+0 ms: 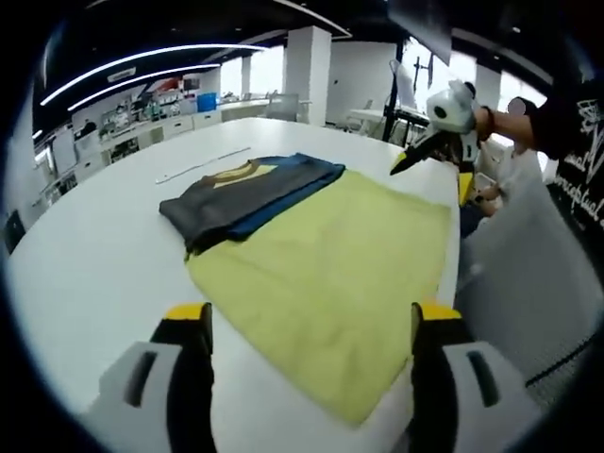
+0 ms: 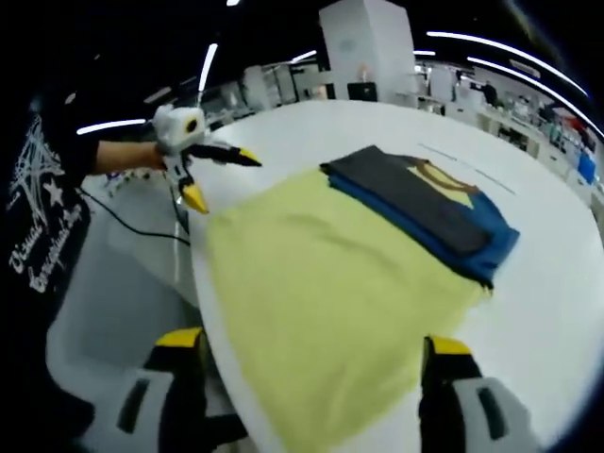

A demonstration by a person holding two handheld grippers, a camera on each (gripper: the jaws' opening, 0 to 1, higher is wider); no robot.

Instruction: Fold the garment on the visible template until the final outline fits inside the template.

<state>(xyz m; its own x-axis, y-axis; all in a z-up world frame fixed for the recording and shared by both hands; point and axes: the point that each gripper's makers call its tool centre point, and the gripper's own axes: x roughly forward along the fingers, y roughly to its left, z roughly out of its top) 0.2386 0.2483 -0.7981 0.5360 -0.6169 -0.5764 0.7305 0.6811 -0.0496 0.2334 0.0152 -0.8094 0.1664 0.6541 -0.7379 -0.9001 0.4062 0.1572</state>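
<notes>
A folded garment (image 1: 247, 193) (image 2: 427, 206), dark grey over blue with a yellow collar, lies on the far end of a yellow template cloth (image 1: 330, 274) (image 2: 321, 283) spread on a round white table (image 1: 94, 255) (image 2: 557, 283). Part of the garment hangs past the cloth's far edge. In the left gripper view, my left gripper (image 1: 311, 316) stands open above the cloth's near edge, holding nothing. My right gripper (image 2: 313, 344) is open over the opposite edge, also holding nothing. Each shows in the other's view, held up by a hand beside the table: right gripper (image 1: 434, 156), left gripper (image 2: 203, 156).
A thin white strip (image 1: 203, 162) (image 2: 472, 170) lies on the table beyond the garment. The table's edge runs close beside the cloth (image 1: 458, 255) (image 2: 193, 274). A person in a black printed shirt (image 2: 38, 245) stands at that edge. Desks and a white pillar (image 1: 307, 61) fill the background.
</notes>
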